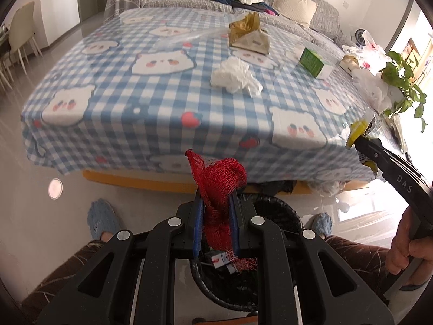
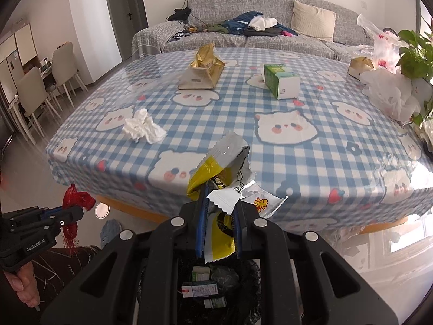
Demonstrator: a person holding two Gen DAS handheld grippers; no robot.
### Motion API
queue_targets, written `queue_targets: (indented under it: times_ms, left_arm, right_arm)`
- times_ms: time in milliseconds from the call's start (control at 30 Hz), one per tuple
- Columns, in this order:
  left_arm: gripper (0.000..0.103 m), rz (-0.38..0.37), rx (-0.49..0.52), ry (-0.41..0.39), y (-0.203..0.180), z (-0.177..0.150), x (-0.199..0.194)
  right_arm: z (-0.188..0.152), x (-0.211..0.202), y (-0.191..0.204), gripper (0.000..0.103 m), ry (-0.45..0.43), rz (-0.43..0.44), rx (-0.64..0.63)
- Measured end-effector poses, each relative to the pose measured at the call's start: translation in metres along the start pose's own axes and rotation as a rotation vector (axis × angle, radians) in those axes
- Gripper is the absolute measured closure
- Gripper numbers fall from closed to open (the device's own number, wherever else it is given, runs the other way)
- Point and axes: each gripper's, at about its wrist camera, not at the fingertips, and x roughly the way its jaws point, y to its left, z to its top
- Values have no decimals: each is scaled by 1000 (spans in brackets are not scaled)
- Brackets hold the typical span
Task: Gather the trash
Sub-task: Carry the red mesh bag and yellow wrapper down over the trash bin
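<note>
My left gripper is shut on a red mesh net bag and holds it over a black-lined trash bin on the floor in front of the table. The bag also shows in the right wrist view. My right gripper is shut on a yellow and silver snack wrapper, above the bin, which holds small boxes and a bottle. A crumpled white tissue, a torn gold paper bag and a green and white box lie on the table.
The table wears a blue checked cloth. White plastic bags and a potted plant stand at its right edge. A grey sofa with clothes is behind. Dining chairs stand far left. My slippered feet flank the bin.
</note>
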Motion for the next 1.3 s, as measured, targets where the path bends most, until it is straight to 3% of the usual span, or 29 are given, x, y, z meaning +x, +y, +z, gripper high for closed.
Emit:
queue_targets:
  times_ms: [933,1300]
  left_arm:
    - [88,4,6,45,3,-78,6]
    - [88,16,8,97,8,-103,38]
  right_arm:
    - [-91,-12,28,88,87,24,39]
    - [-126,28,37,88,163,23,26]
